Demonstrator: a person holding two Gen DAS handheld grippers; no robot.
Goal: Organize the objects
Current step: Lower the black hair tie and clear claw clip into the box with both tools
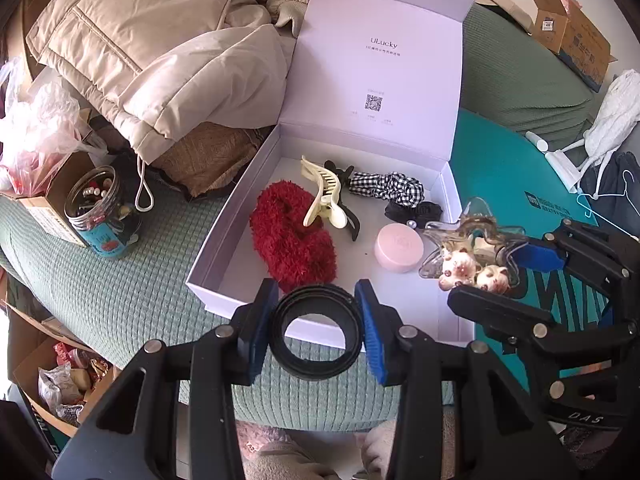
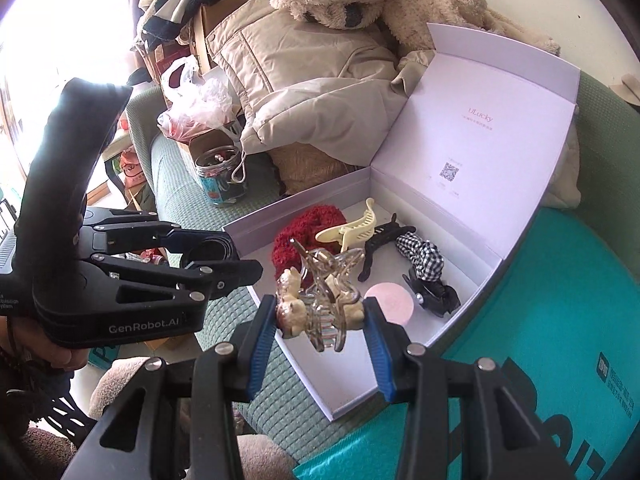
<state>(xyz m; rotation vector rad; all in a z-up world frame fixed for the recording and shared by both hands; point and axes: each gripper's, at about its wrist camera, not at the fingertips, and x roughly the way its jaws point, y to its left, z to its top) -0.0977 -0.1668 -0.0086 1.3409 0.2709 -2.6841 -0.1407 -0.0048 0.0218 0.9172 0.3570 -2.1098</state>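
An open white box lies on the green cushion. In it are a red fluffy scrunchie, a cream claw clip, a black clip, a checked scrunchie and a pink round case. My left gripper is shut on a black ring at the box's near edge. My right gripper is shut on a clear claw clip with bear charms, above the box's near right corner.
A beige jacket and plush toys are piled behind the box. A jar of small items and a plastic bag stand at the left. A teal package lies to the right. Cardboard boxes stand around.
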